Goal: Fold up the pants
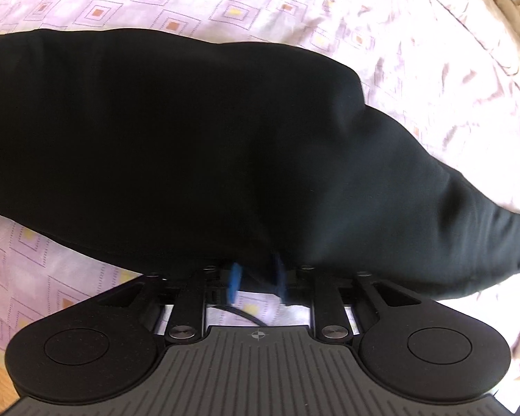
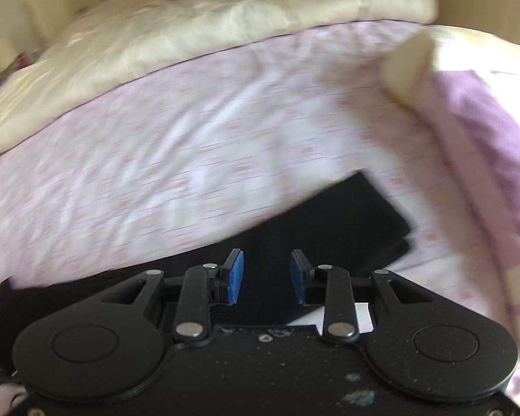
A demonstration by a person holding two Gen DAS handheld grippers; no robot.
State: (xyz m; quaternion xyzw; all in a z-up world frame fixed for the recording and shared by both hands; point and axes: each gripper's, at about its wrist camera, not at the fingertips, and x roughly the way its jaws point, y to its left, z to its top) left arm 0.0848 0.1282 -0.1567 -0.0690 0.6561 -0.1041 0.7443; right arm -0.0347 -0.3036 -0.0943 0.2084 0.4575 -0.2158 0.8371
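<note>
I see the black pants (image 1: 176, 145) lying on the lilac patterned bedsheet (image 1: 294, 10), long axis running left to right across the left view. My left gripper (image 1: 256, 279) has cloth bunched between its blue pads; whether clamped I cannot tell. My right gripper (image 2: 267, 275) stands apart, empty, above the pants' squared end (image 2: 364, 215), cream quilt (image 2: 190, 24) beyond.

Counting what is showing. I am seeing one pair of black pants (image 1: 190, 145), lying as one dark mass on the bed; the right wrist view is showing one squared end of them (image 2: 364, 222). One pink patterned sheet (image 1: 294, 10) is lying under them. One cream quilt (image 2: 190, 27) is sitting beyond the sheet. One purple pillow (image 2: 485, 159) is lying at the right. I am holding two grippers, the left gripper (image 1: 256, 282) and the right gripper (image 2: 267, 277), each carrying two blue pads (image 2: 235, 277).
</note>
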